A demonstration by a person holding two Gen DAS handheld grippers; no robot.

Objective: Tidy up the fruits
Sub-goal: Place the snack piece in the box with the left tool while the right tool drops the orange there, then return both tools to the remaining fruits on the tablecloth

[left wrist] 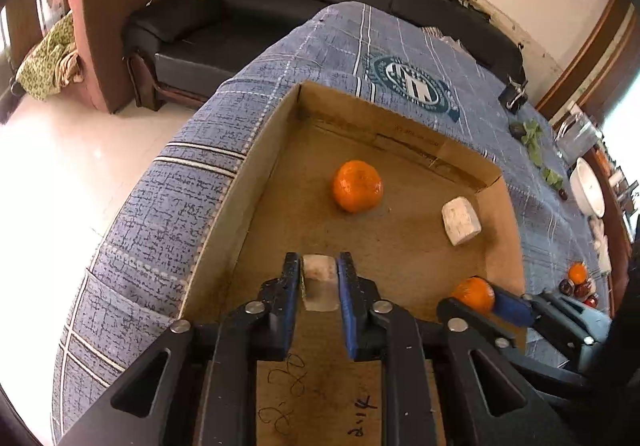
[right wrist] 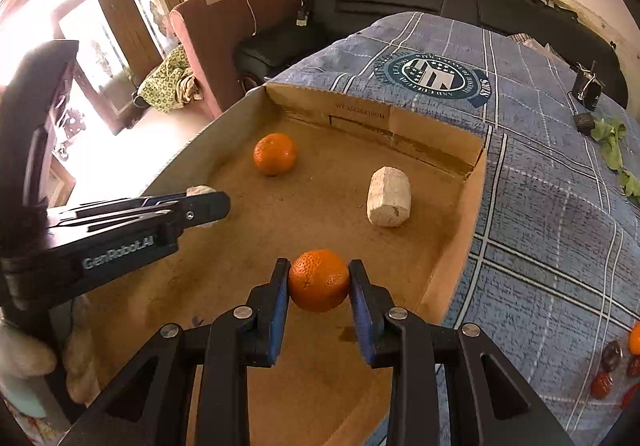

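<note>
A shallow cardboard box (left wrist: 248, 182) (right wrist: 452, 258) lies on a blue plaid cloth. Inside it sit an orange (left wrist: 357, 186) (right wrist: 275, 153) and a pale white chunk (left wrist: 461, 220) (right wrist: 389, 196). My left gripper (left wrist: 319, 270) is shut on a second white chunk (left wrist: 318, 282) over the box floor; it also shows in the right wrist view (right wrist: 202, 206). My right gripper (right wrist: 319, 278) is shut on another orange (right wrist: 319, 280) above the box; it shows in the left wrist view (left wrist: 486, 296) with that orange (left wrist: 474, 294).
More fruit lies on the cloth to the right: an orange and dark red fruits (left wrist: 578, 284) (right wrist: 618, 366). Green leaves (right wrist: 612, 146), a white bowl (left wrist: 587, 188) and a black clip (right wrist: 586, 86) lie farther back. A black sofa (left wrist: 280, 6) stands beyond the table.
</note>
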